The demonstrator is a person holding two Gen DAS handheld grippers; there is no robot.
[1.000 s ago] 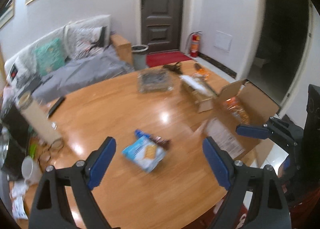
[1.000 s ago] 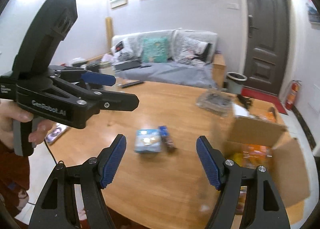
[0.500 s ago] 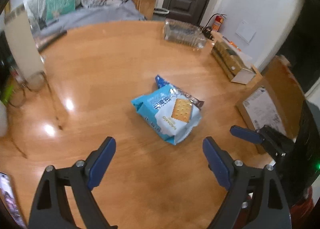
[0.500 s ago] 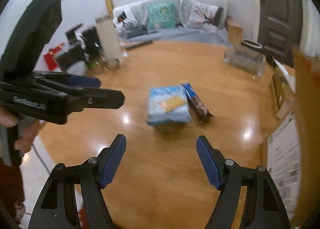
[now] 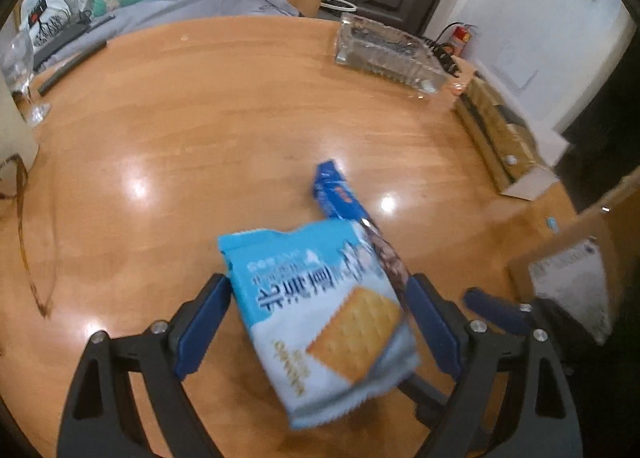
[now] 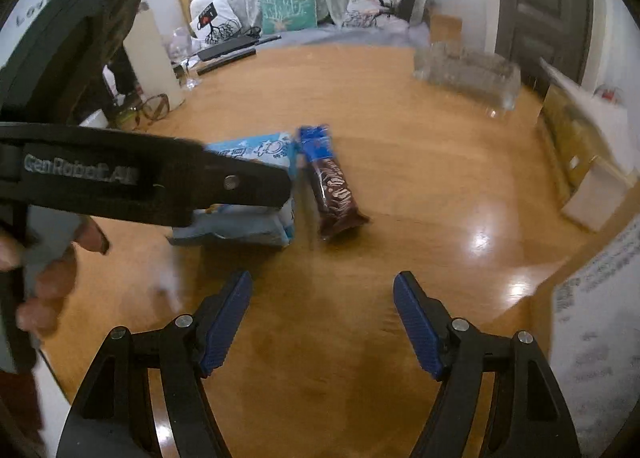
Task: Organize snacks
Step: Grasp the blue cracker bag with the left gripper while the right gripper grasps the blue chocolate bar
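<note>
Reach step: left gripper (image 5: 318,322), jaws wide, straddles the cracker packet (image 5: 320,314) lying low-centre of frame on the table (image 5: 200,118), pads apparently not yet pressing; right gripper (image 6: 322,322), wide and empty, sits below the chocolate bar (image 6: 332,188); next: close squarely on each.

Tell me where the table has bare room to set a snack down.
Bare wood lies between the cracker bag and the wine glass, and short of the clear tray. It is crowded around the chocolate bar and the cardboard box.
</note>
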